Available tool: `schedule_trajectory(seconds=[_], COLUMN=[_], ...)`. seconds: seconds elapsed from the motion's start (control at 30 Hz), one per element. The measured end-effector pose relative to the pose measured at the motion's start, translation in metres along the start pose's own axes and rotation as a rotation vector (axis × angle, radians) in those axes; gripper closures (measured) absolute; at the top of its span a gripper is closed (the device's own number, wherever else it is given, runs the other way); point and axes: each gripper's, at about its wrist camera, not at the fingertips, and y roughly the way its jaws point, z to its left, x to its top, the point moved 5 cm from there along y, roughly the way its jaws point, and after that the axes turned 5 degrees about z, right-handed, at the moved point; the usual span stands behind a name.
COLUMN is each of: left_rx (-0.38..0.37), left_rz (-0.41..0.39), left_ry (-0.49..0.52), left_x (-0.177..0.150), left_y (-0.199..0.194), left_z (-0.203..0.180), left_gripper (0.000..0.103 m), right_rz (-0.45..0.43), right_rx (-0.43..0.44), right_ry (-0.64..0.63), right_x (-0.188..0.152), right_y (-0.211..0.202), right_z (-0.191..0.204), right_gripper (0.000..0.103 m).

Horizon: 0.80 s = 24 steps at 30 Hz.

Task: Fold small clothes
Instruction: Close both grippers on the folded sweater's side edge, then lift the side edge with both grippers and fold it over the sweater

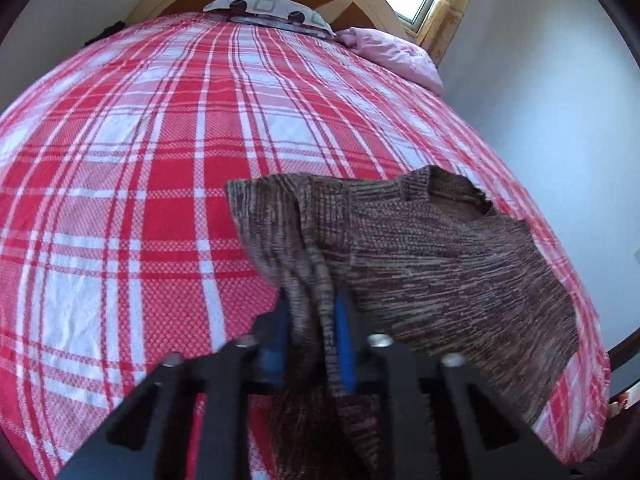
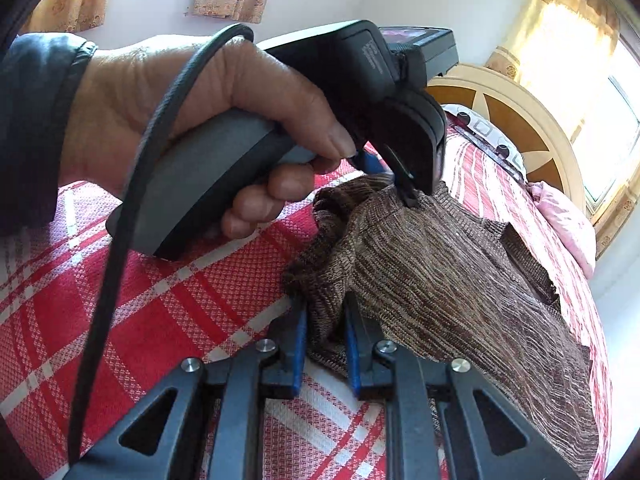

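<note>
A small brown knitted garment (image 1: 440, 260) lies near the right edge of a bed with a red and white plaid cover (image 1: 160, 160). My left gripper (image 1: 314, 320) is shut on a bunched fold of it, and the knit fills the gap between the blue pads. In the right wrist view the garment (image 2: 460, 280) spreads to the right. My right gripper (image 2: 326, 332) is shut on its gathered near corner. A hand holds the left gripper (image 2: 404, 192) just beyond, its tips pinching the same edge of the knit a little further up the bed.
A pink pillow (image 1: 400, 56) and a patterned pillow (image 1: 264, 6) lie at the head of the bed under a rounded wooden headboard (image 2: 520, 120). The bed's right edge drops off beside a pale wall (image 1: 540, 100). A black cable (image 2: 120, 220) hangs from the left gripper.
</note>
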Motion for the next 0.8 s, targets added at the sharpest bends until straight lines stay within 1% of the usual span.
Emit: schedule_trajectory(seconds=[0.07,0.17,0.23,0.33,0.47,0.6,0.73,0.8], left_rx=[0.001,-0.015,-0.031,-0.059,-0.115,-0.163,-0.215,-0.234], left_rz=[-0.011,-0.016,-0.023,-0.043,-0.082,-0.110,-0.133,-0.141], left_ry=[-0.006,-0.042,-0.064,-0.076,-0.115,-0.141,-0.145,-0.134], left_x=[-0.001,-0.001,0.003,0.007,0.015,0.024,0.037,0.044], left_y=[-0.003,-0.007,-0.012,-0.021,-0.029,-0.031,-0.029,-0.029], left_z=[-0.001,-0.003,-0.005,-0.010,-0.020,-0.038,-0.066,-0.084], left_gripper=[0.089,0.090,0.090,0.091,0.091,0.091,0.091,0.091], right_rz=[-0.002,-0.003,-0.016,-0.053,-0.098,-0.131,-0.169,-0.188], right_rx=[0.005,0.053,0.102,0.128,0.114,0.120,0.124,0.114], right_ry=[-0.003,0.025,0.074,0.124,0.149,0.217,0.288,0.309], right_x=[0.000,0.000,0.000,-0.003,-0.008,-0.019,-0.029,-0.031], right_y=[-0.001,-0.004,-0.010,-0.026,-0.044,-0.061,-0.077,-0.086], right_z=[0.000,-0.004,-0.017,-0.035,-0.054,-0.081,-0.113,-0.123], right_gripper=[0.091,0.094,0.095,0.095,0.095,0.095,0.095,0.095])
